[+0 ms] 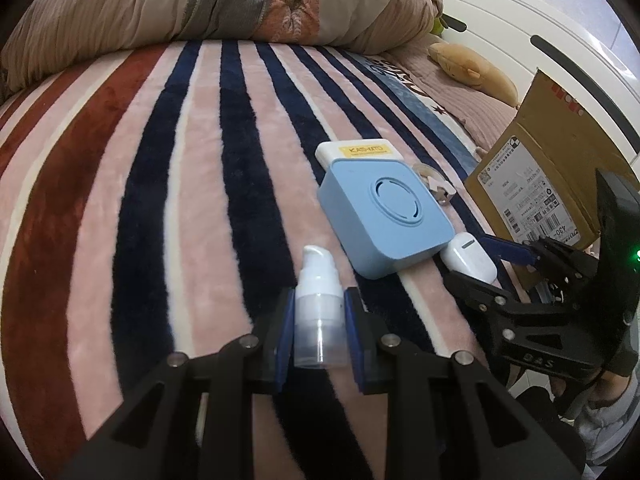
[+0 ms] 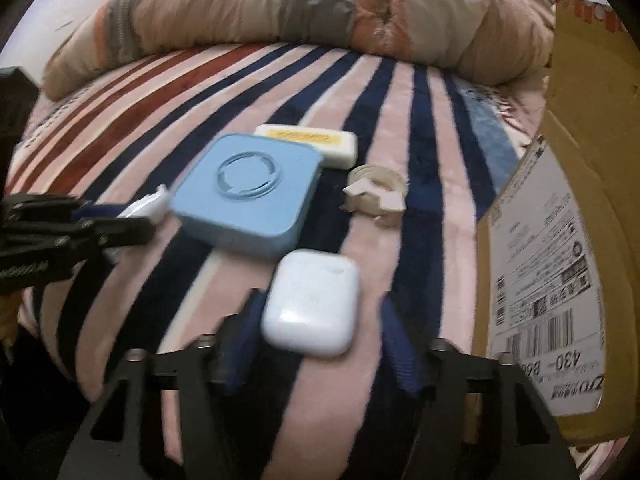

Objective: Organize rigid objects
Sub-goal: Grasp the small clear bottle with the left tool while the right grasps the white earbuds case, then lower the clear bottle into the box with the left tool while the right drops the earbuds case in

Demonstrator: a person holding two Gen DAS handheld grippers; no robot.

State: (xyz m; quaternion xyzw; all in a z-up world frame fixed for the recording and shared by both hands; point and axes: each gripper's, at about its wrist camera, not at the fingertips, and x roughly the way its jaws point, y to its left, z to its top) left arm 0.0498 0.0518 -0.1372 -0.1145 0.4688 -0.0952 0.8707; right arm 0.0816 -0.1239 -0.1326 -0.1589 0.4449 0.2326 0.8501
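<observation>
I've got the left tongs (image 1: 319, 334) pinching the pump bottle (image 1: 319, 308) over the bed (image 1: 140, 200), right tongs (image 2: 316, 344) spread around the white earbud case (image 2: 311, 302), likely both bound for the cardboard box (image 2: 560, 200) at right.

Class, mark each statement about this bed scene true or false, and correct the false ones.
1. The left gripper is shut on the pump bottle. True.
2. The right gripper is clamped on the white earbud case. False: its fingers stand apart on either side of the case, open.
3. The blue square device lies against the white bar with a yellow label. True.
4. The tape roll sits inside the cardboard box. False: it lies on the striped blanket, between the device and the box.
</observation>
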